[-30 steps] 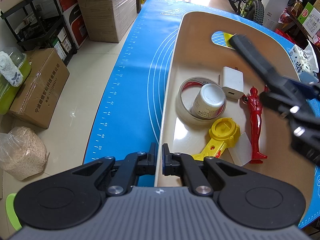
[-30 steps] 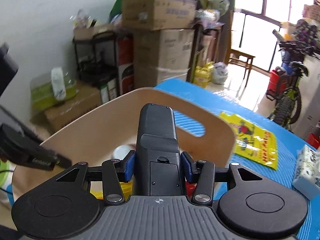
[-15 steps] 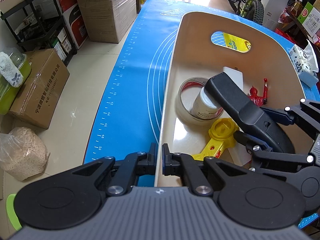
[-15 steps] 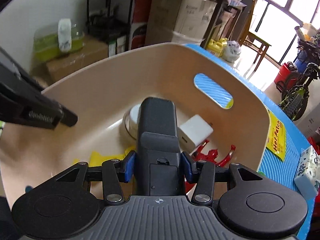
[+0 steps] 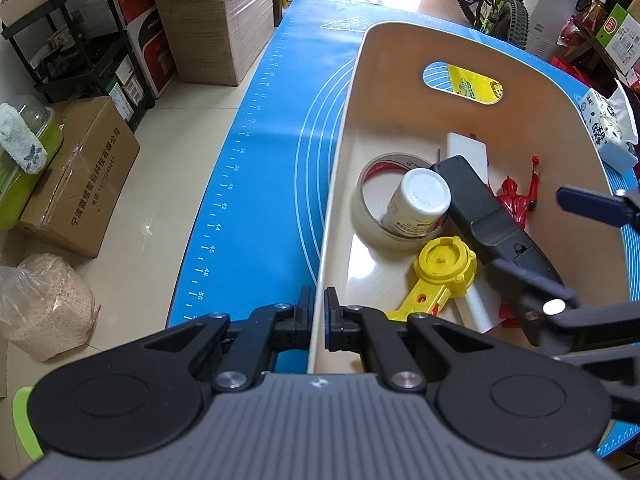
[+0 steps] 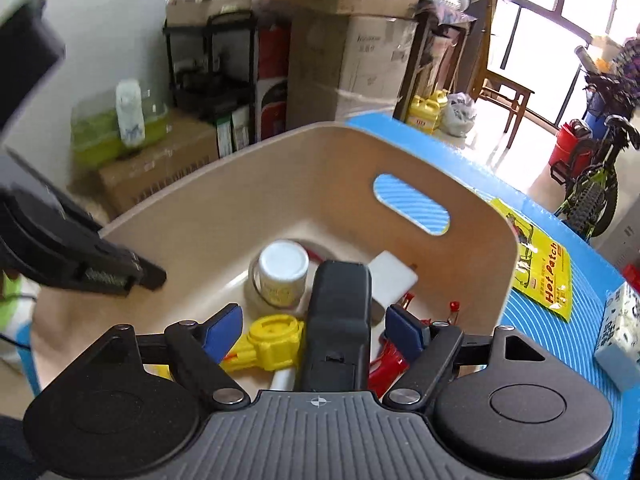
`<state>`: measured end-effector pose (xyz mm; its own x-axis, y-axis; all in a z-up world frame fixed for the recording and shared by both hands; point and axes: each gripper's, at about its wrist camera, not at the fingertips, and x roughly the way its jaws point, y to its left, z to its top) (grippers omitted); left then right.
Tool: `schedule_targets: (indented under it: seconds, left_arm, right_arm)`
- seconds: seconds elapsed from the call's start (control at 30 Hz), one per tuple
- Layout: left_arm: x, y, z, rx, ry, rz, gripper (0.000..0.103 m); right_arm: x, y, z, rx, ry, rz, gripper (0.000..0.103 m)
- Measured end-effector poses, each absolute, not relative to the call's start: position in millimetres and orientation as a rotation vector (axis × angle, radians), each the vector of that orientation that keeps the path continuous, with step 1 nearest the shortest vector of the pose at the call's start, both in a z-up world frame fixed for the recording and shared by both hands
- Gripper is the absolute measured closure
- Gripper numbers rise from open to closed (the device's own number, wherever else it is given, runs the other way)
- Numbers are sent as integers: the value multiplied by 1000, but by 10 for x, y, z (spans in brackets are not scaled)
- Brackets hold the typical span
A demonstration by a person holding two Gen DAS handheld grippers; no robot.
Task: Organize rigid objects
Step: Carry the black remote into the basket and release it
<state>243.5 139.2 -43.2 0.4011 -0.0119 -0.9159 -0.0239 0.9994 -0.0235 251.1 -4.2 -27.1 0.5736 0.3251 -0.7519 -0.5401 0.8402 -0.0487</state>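
Note:
My left gripper [image 5: 318, 308] is shut on the near rim of the beige bin [image 5: 400, 120], one finger on each side of the wall. Inside the bin a black remote-like device [image 5: 480, 216] lies slanted across a yellow toy [image 5: 444, 268] and a red figure [image 5: 516, 200]. My right gripper [image 6: 313, 316] straddles the device [image 6: 340, 304]; its jaws are opening and the blue pads [image 6: 224, 328] stand clear of its sides. A white bottle [image 5: 420, 196] stands inside a tape roll [image 5: 372, 216], with a white charger [image 5: 468, 148] behind.
The bin stands on a blue mat [image 5: 260, 200]. A yellow packet [image 6: 540, 264] and a tissue pack [image 6: 620, 336] lie on the mat beyond the bin. Cardboard boxes [image 5: 80, 176] and a shelf stand on the floor to the left.
The right gripper carried the black device down into the bin, then spread its jaws off it. The left gripper has kept its hold on the rim.

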Motion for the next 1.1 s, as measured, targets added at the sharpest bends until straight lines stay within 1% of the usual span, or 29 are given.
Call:
schedule_targets:
  seconds: [0.3,0.47,0.63,0.8,1.1]
  left_arm:
    - [2436,1391,-432,-34,1158,7,97]
    - [2437,1392,-432,-34,1158,7,97]
    - [2437,1391,-432,-34,1158,8,97]
    - [2437,1391,-432,-34,1158,8,97]
    - [2435,1404,-423,-42,1159,6,97]
  right_arm:
    - [2457,-275,79,-248,721,464,20]
    - [2444,-517,176,-225,662,378,19]
    - [2493,-903,232,-186,645,285,19]
    - [2615,-1292,56,-150,664,201,19]
    - [2819,-1726,-503,-49,728,110,19]
